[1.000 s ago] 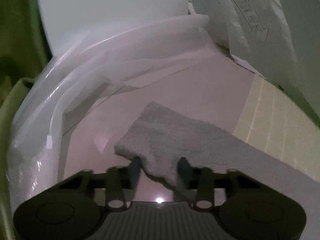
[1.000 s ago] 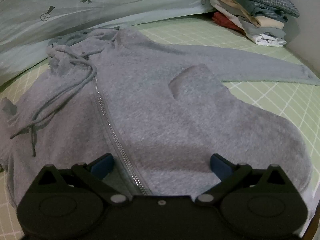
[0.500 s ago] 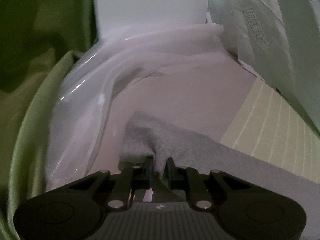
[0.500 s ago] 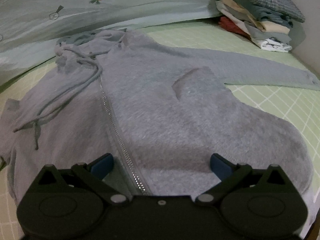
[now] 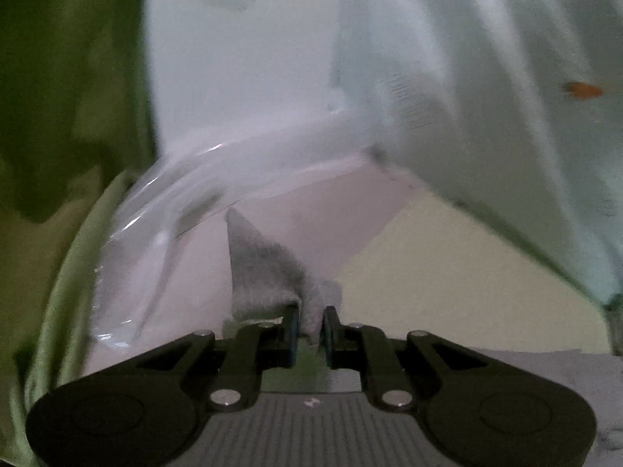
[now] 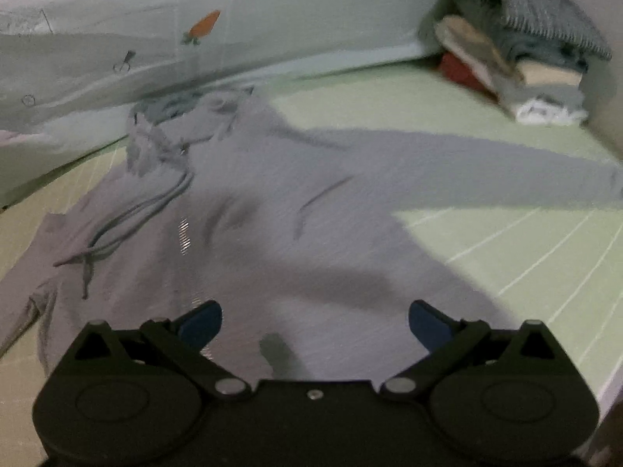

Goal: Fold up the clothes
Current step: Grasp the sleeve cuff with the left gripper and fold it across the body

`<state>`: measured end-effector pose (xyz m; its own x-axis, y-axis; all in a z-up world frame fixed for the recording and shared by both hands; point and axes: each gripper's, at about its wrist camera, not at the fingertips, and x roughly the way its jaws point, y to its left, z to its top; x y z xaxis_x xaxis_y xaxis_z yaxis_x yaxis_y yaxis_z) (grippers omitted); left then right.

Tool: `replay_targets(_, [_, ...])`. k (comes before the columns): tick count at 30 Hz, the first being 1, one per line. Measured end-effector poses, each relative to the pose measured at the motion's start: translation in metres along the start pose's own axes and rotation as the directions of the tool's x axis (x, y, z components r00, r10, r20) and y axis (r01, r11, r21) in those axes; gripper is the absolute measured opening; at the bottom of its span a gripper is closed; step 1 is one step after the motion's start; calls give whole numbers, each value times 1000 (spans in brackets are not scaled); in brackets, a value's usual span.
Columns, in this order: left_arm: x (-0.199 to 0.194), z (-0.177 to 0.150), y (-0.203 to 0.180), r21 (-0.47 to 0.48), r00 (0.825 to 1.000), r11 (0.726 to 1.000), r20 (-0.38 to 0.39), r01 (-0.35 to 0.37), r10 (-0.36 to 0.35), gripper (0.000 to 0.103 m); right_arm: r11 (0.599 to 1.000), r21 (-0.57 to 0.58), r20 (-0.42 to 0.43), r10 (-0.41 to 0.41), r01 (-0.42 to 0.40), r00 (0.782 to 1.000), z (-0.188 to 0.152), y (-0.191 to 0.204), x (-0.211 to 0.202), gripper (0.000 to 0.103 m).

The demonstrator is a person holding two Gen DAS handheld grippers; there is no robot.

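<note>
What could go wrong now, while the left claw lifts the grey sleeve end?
1. The left claw pinches only a small bit of the sleeve end, so it may slip out.
2. The right claw is open above the hoodie, so the body may drag and wrinkle.

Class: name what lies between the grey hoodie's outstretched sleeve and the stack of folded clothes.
Bare green checked sheet separates sleeve from stack, in the right wrist view.
</note>
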<state>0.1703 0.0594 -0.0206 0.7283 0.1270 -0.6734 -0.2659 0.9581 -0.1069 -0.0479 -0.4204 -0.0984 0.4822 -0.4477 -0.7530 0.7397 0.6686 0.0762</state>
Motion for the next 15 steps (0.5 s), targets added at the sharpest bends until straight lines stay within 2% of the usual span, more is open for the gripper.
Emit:
replay_targets(4, [-28,-12,-75,78,995,993,40,89,-93,14,1000,19,10,2,-2,1000,8,-50,-4,103])
replay_targets(7, [-49,-33,-142,144,982,974,44,177,-185,14,999,32,17,3,-4,1000,14,-87,-7,103])
replay_targets(12, [-82,-89,-246,239,937,908,-22,343,-348,15,998,70,27,0,-2,1000,23,-152,-6,103])
replay_targets(13, [-88,-100,-262,261,928,893,-39,367,-370,15,998,71,28,-3,1,1000,25,-162,-5,103])
replay_targets(15, [-95,-119,-284,305,921,870,-81,387,-381,21,998,56,35,-17,15,999,31,-184,-3,103])
